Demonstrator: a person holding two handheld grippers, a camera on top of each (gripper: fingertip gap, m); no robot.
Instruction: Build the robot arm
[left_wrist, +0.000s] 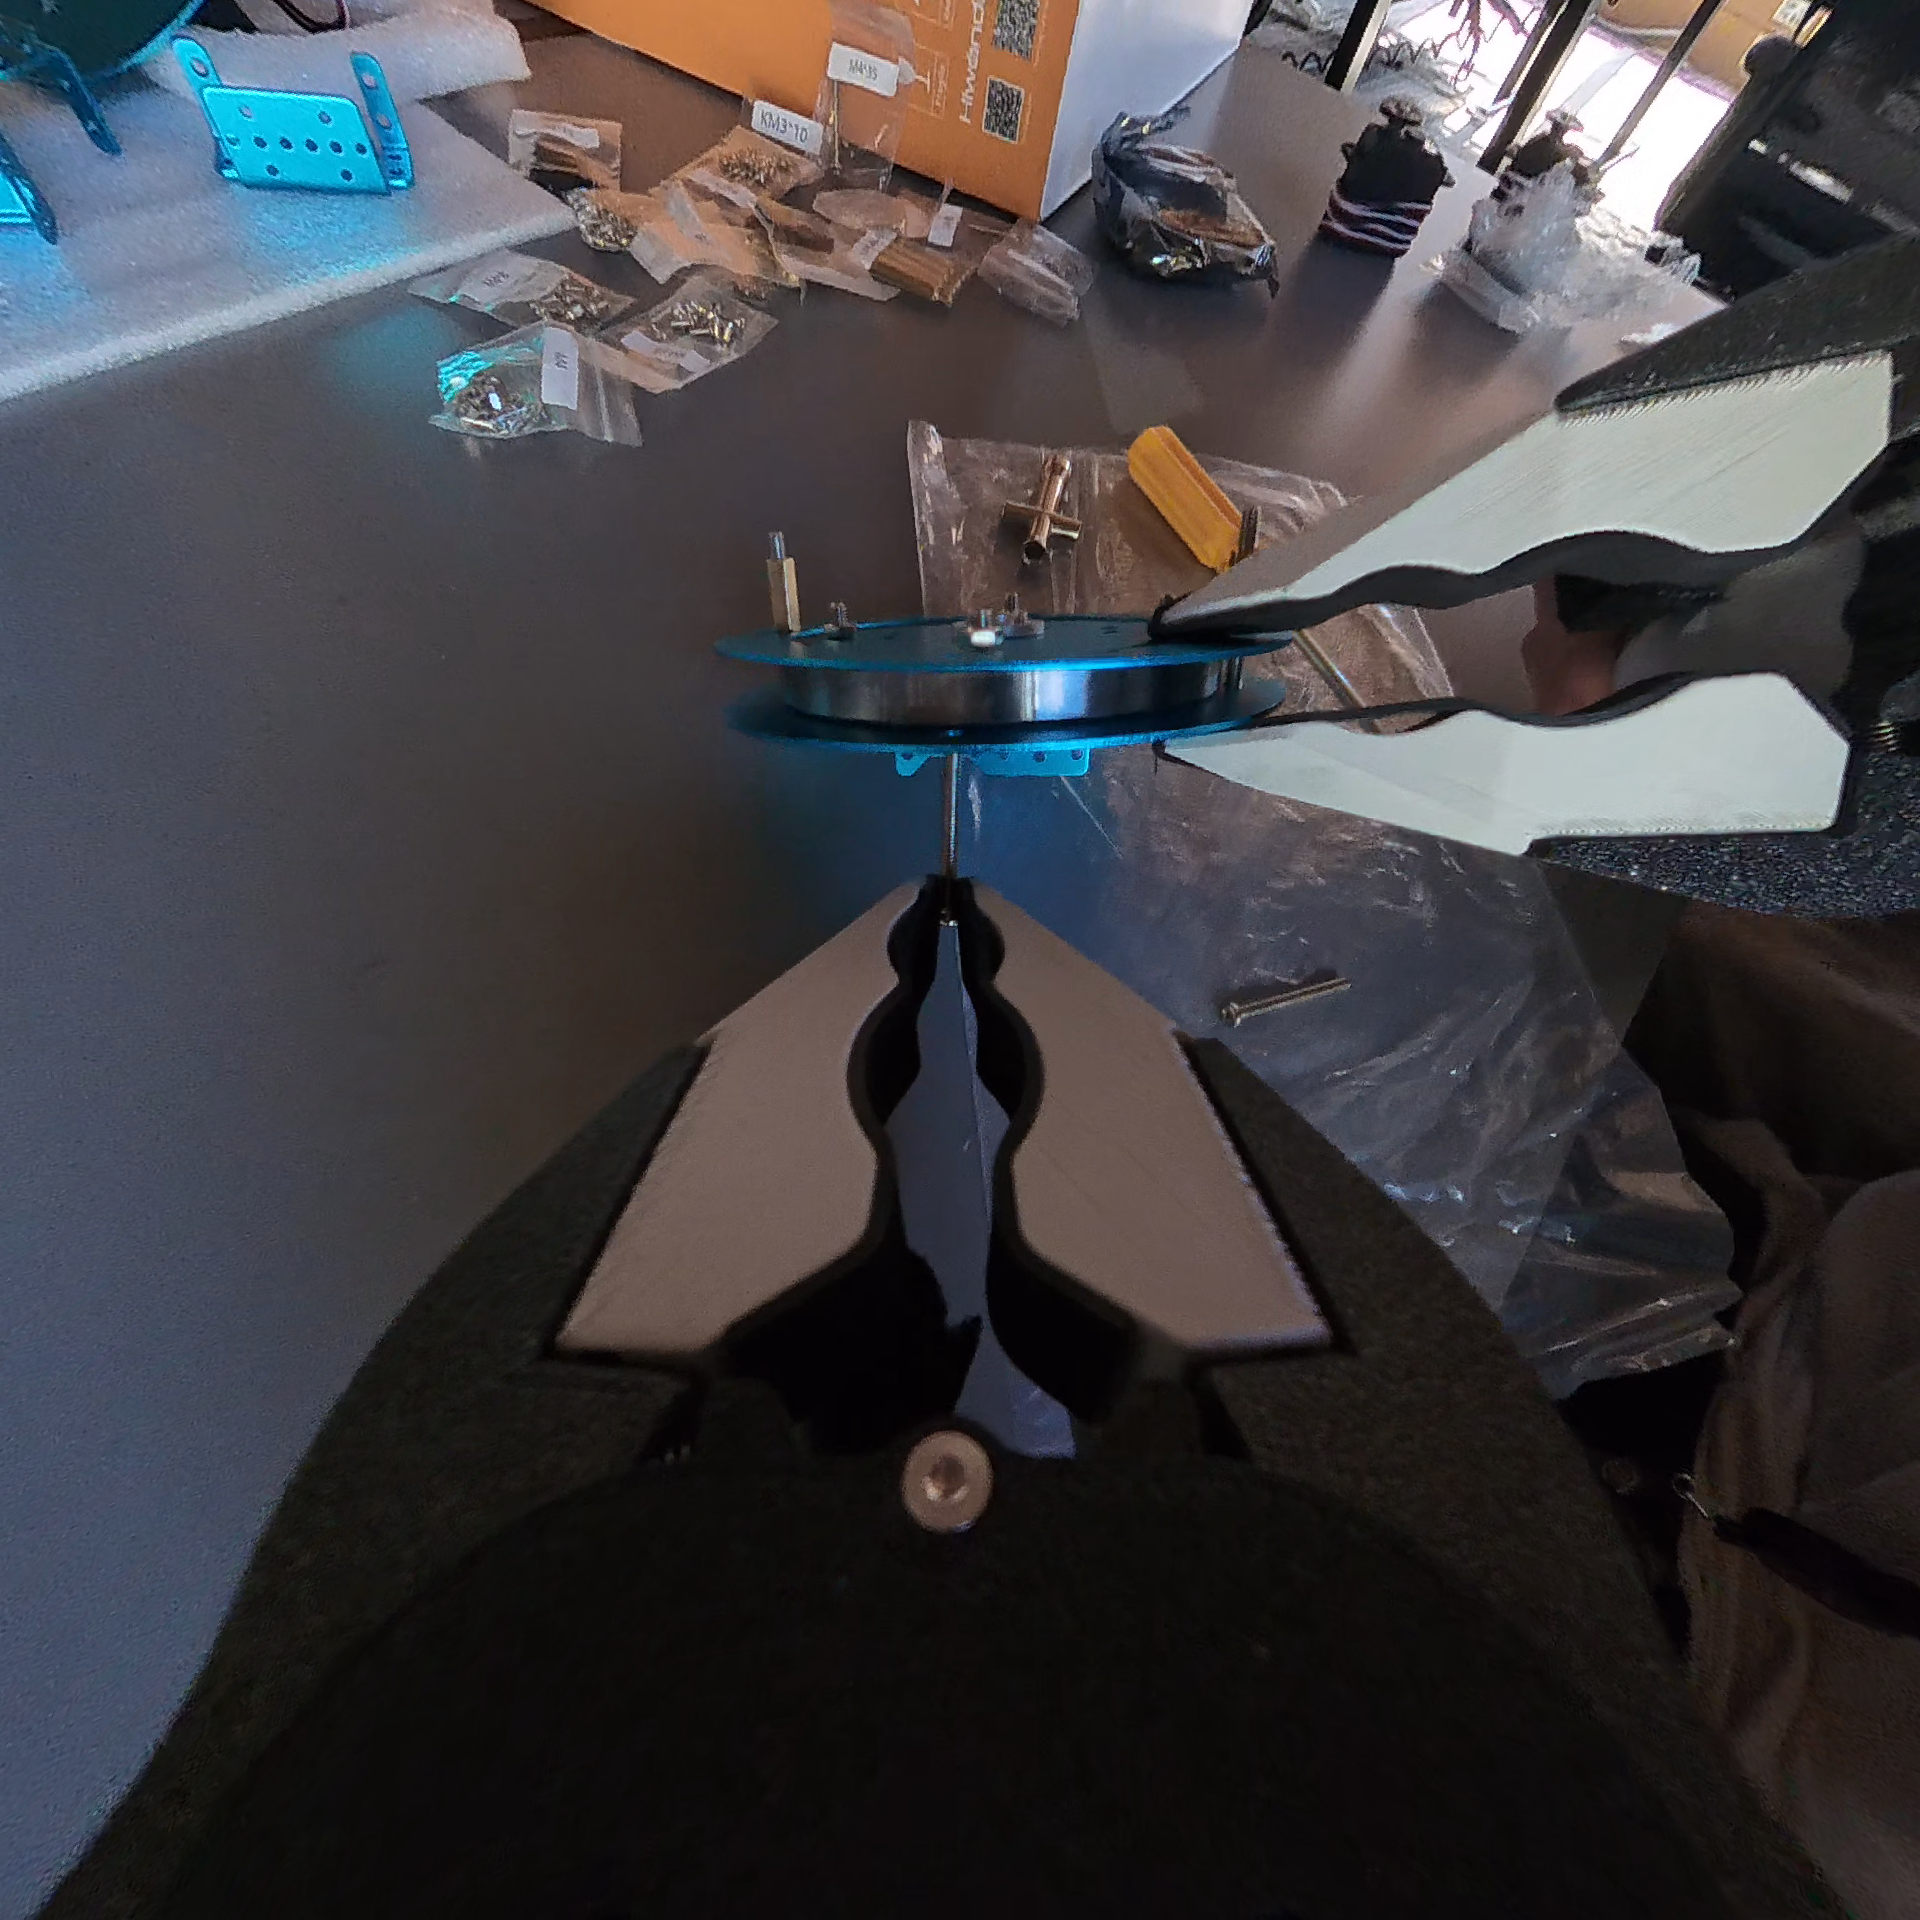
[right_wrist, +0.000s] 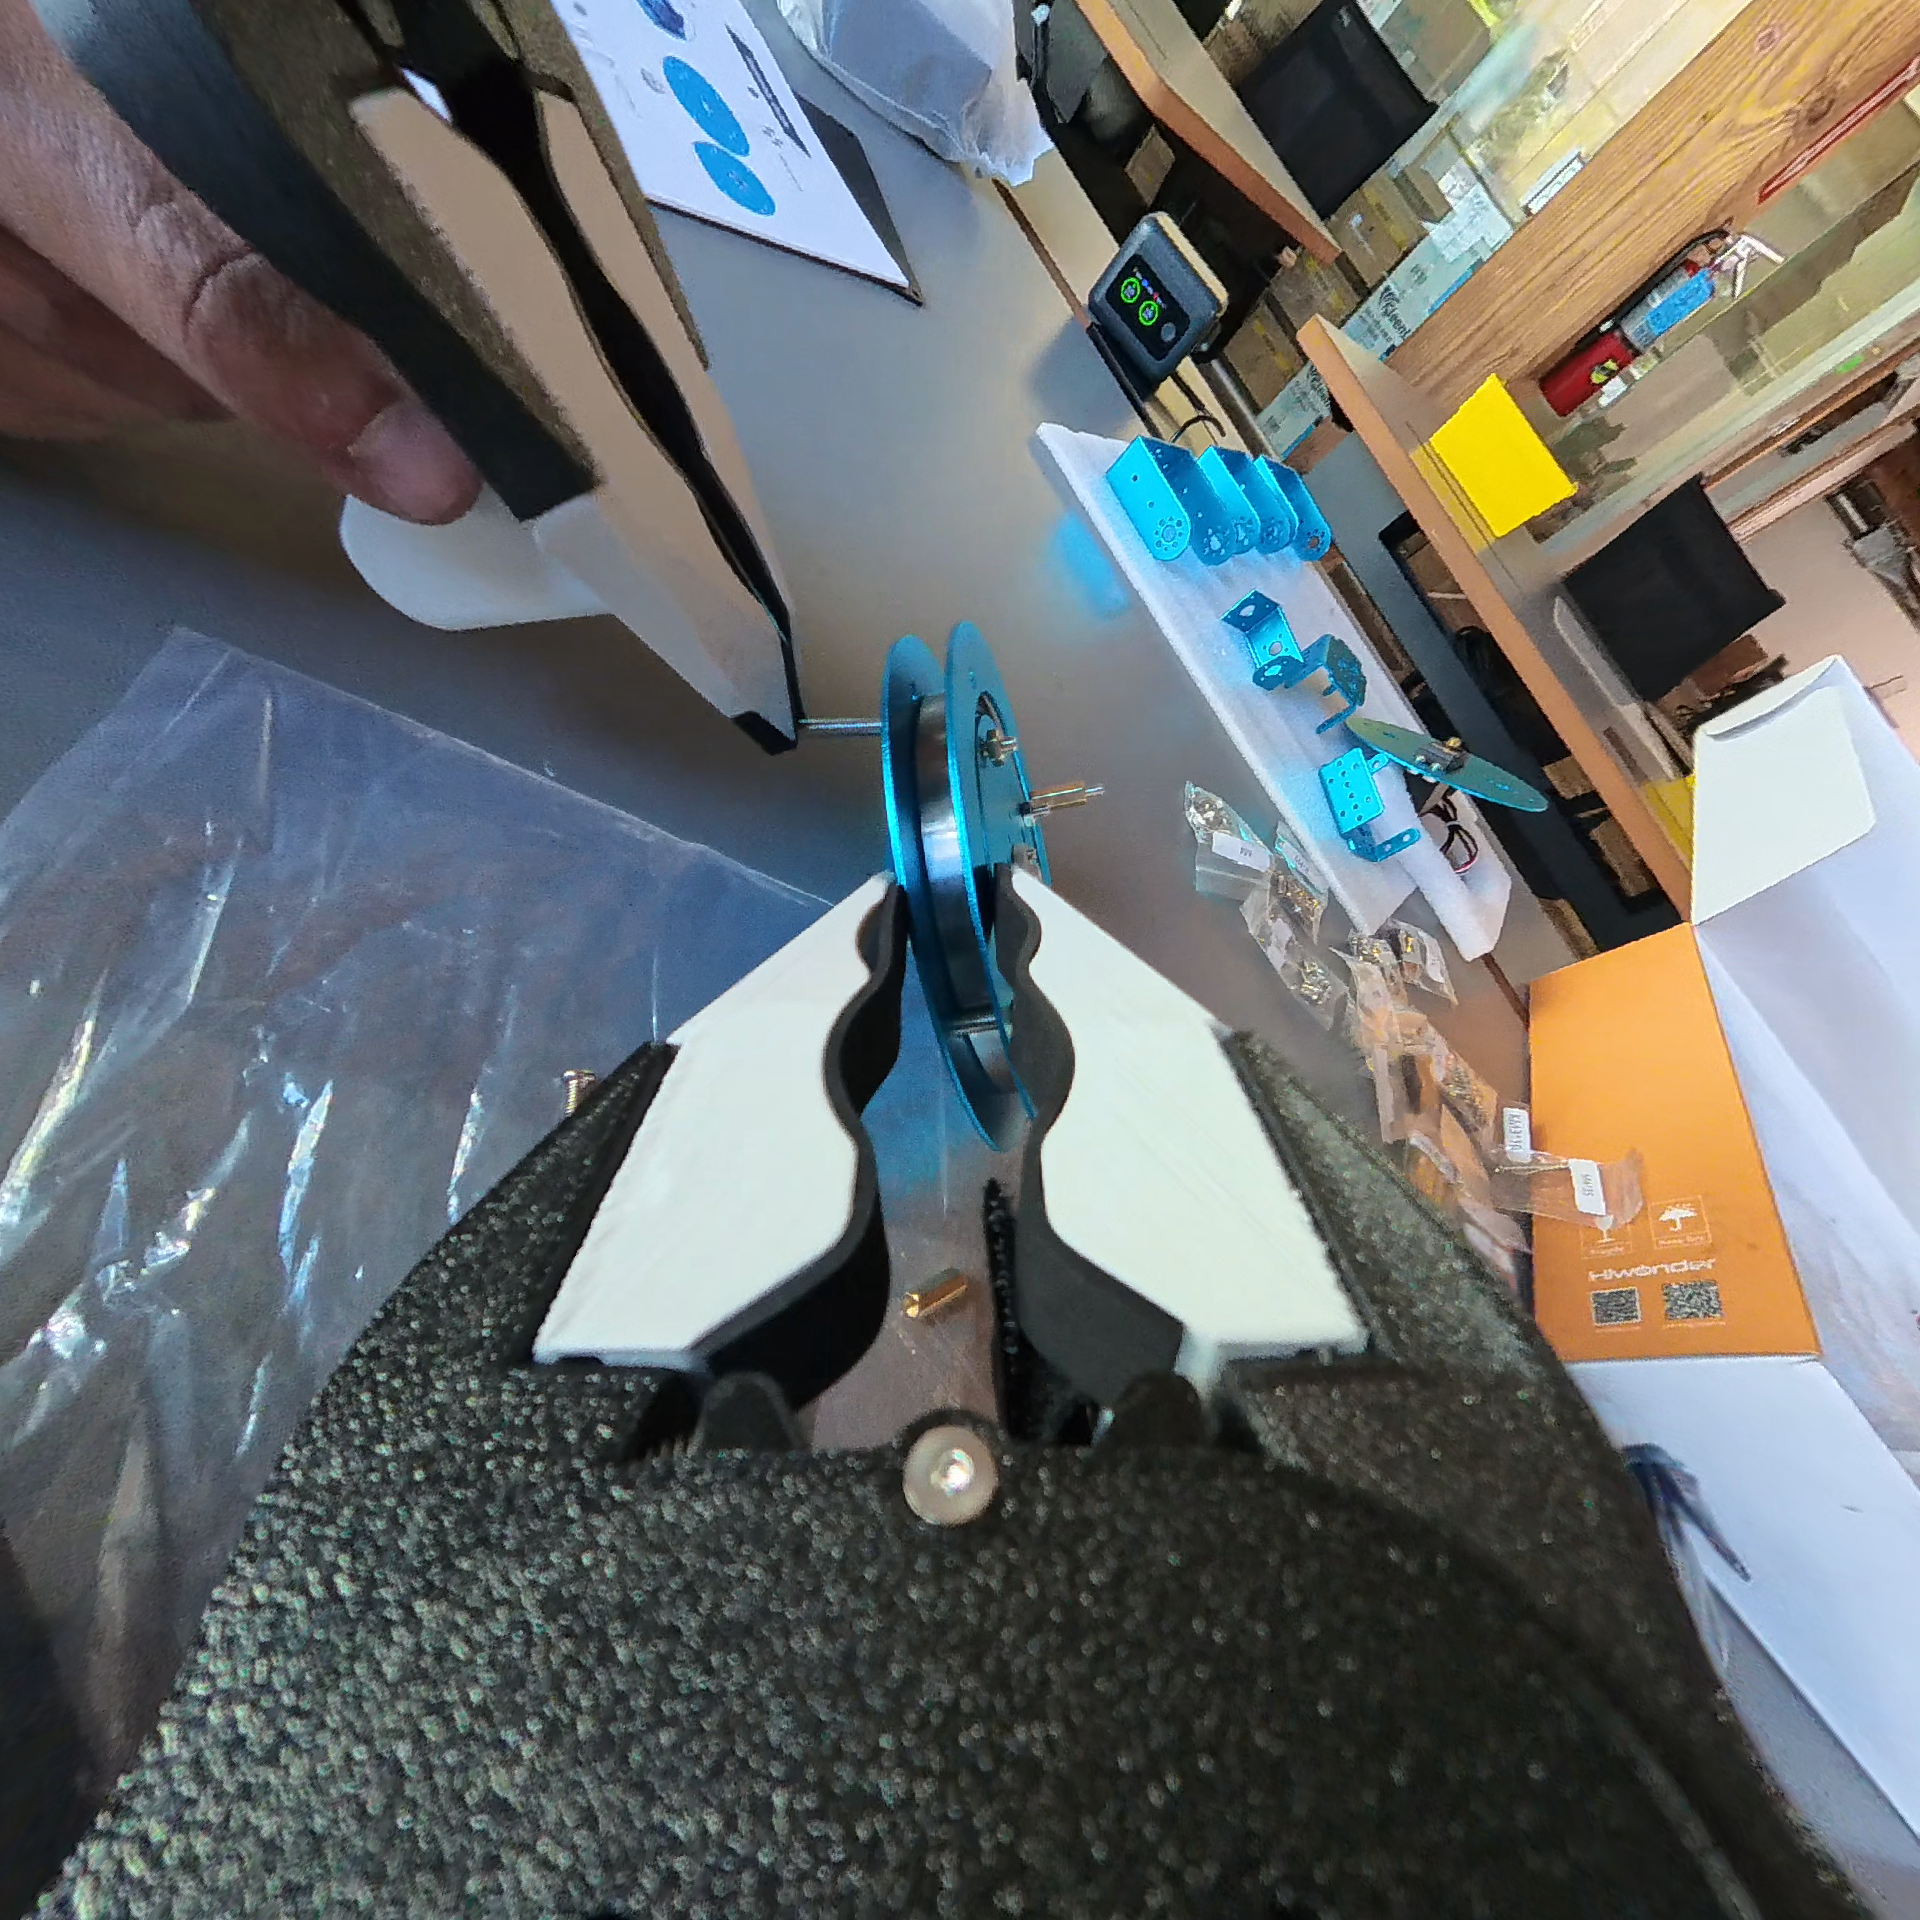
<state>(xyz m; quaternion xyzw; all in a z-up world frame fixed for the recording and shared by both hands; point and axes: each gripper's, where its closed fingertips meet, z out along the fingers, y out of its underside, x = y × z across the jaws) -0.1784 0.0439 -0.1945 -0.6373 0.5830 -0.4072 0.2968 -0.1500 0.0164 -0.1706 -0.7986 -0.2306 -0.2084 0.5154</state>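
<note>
A disc assembly (left_wrist: 997, 688) of two blue round plates with a silver ring between them hangs above the grey table. A brass standoff (left_wrist: 781, 592) stands on its top plate. My right gripper (left_wrist: 1162, 686) comes in from the right and is shut on the assembly's rim. In the right wrist view the assembly (right_wrist: 971, 707) sits edge-on between my right gripper's (right_wrist: 951, 883) fingers. My left gripper (left_wrist: 948, 891) is shut on a thin screw (left_wrist: 948, 821) that runs into the lower plate. The left gripper (right_wrist: 777, 727) and the screw (right_wrist: 842, 724) also show in the right wrist view, with a hand on that gripper.
A clear plastic bag (left_wrist: 1351, 1039) lies under the grippers with a loose screw (left_wrist: 1283, 997), a cross wrench (left_wrist: 1044, 509) and a yellow handle (left_wrist: 1184, 494). Small bags of screws (left_wrist: 623, 312) and an orange box (left_wrist: 883, 83) lie behind. Blue brackets (right_wrist: 1278, 644) rest on white foam.
</note>
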